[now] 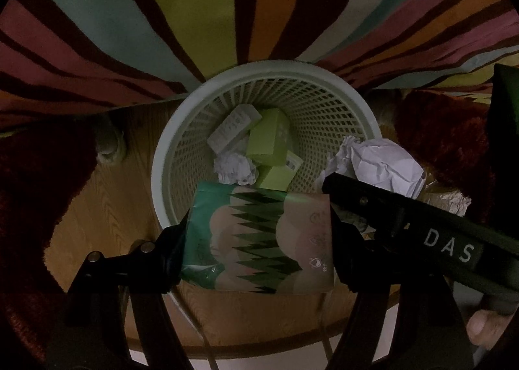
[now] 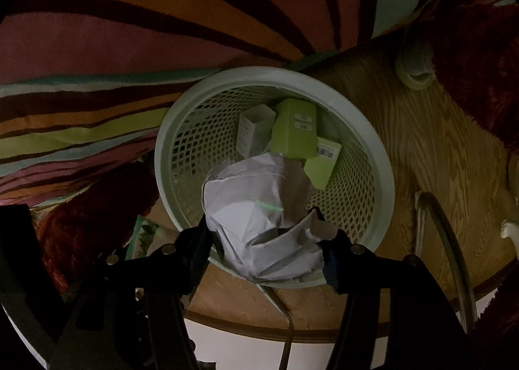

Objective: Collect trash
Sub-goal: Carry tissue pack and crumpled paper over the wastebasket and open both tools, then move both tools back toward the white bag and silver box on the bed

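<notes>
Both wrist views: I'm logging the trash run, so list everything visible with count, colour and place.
wastebasket: 1, pale green lattice, on the wooden floor
green boxes: 2, lime, inside the wastebasket
white box: 1, inside, beside the green boxes
small paper ball: 1, white, inside
printed packet: 1, green and pink, over the near rim
crumpled paper: 1, white, over the rim
striped fabric: 1, multicolour, behind the basket
left gripper: shut on the printed packet
right gripper: shut on the crumpled paper
</notes>
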Motion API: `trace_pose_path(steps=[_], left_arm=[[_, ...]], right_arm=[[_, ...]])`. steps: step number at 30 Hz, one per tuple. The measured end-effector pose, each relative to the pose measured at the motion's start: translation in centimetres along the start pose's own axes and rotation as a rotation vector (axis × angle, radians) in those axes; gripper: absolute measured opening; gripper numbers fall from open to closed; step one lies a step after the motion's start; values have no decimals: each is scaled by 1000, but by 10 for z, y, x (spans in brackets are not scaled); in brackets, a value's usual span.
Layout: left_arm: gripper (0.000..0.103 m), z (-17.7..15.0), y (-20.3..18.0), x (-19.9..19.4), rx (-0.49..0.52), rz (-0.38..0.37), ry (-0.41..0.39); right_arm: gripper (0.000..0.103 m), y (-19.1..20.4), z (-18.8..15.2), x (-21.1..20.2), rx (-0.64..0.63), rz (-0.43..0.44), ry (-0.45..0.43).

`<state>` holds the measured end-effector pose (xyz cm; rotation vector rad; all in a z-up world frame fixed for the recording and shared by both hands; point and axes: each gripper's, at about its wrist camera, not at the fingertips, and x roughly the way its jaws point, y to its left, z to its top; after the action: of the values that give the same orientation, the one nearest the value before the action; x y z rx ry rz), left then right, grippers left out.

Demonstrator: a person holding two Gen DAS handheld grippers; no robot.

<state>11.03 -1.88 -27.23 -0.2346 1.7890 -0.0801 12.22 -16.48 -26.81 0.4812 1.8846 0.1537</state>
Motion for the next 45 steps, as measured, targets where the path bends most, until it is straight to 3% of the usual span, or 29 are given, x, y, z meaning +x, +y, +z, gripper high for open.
trace_pose_path(steps=[4, 7, 9, 10, 11, 12, 26, 36, 45], left_arm=[[72, 1, 1, 7, -2, -28, 34], [74, 1, 2, 11, -4, 3, 42], [83, 1, 4, 12, -14, 7, 43], [86, 0, 5, 13, -18, 7, 40], [86, 0, 5, 13, -23, 9, 38], [86, 0, 6, 14, -28, 12, 38], [88, 2, 9, 22, -42, 21, 53], [88, -2, 10, 15, -40, 21, 35], [88, -12, 9, -18, -21, 25, -76]], right_arm=[[55, 0, 0, 2, -1, -1, 7], [56, 0, 0, 2, 0, 0, 10], [62, 0, 0, 4, 5, -1, 10], [71, -1, 0, 4, 8, -2, 8], [88, -2, 1, 5, 13, 0, 8], [95, -2, 1, 7, 16, 3, 11], [95, 11, 0, 9, -84, -121, -54], [95, 10, -6, 4, -97, -129, -72], [95, 7, -14, -33, -74, -36, -179]])
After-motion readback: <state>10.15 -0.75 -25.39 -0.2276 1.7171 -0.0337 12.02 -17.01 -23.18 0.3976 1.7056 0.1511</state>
